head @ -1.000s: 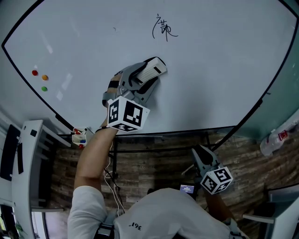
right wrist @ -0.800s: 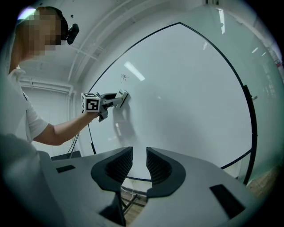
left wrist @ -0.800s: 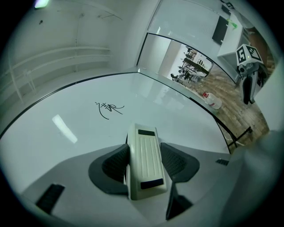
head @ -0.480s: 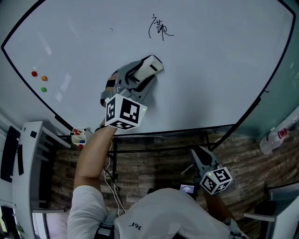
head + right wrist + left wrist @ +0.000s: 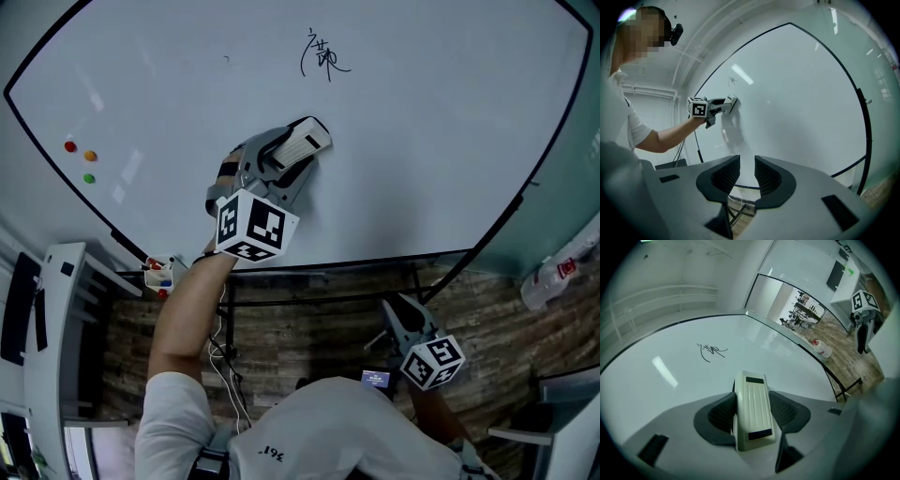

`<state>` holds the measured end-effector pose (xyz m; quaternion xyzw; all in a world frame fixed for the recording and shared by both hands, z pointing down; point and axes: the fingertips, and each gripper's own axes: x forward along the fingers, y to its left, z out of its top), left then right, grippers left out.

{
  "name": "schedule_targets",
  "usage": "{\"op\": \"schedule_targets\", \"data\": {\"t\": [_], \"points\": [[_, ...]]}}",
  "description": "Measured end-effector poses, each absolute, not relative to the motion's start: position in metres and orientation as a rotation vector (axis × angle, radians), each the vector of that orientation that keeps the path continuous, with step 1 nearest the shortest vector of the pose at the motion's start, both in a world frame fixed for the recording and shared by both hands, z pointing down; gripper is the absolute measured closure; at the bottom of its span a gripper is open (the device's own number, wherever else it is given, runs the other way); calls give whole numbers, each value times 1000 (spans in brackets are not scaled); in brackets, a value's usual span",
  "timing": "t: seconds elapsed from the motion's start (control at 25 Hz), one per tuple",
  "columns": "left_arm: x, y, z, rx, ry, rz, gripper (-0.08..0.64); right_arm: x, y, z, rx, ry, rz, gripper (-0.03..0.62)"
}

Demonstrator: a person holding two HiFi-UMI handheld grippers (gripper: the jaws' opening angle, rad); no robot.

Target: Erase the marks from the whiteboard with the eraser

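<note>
Cream eraser (image 5: 752,411); black marks (image 5: 323,58); white whiteboard (image 5: 422,141)

whiteboard (image 5: 450,141) with black scribble (image 5: 323,61) and three coloured magnets (image 5: 88,156)

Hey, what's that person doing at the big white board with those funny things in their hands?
A person is set to clean a whiteboard. The left tool is shut on a white eraser and holds it at the board, below a small black scribble that is not yet wiped off. The right tool hangs down low, away from the board, its jaws a little apart with nothing between them.
</note>
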<state>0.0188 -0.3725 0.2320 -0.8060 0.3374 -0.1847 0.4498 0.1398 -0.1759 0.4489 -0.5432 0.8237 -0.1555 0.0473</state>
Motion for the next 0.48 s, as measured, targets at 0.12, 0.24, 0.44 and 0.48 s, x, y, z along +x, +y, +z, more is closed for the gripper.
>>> {"op": "schedule_targets", "data": {"t": [0.12,0.24,0.44,0.48], "points": [[23,-371,249,-1990,799,-502,325,139,-176,450,-1653,2511,-485,480],[21,-366,244,-1986,785,-496,324,139,-175,449,-1650,2511,-483,480],[25,-343,190,-1948,746,-403,324,141,-173,452,-1653,2505,-489,480],[27,-339,176,-1939,738,-387,324,141,-172,452,-1653,2503,-490,480]]}}
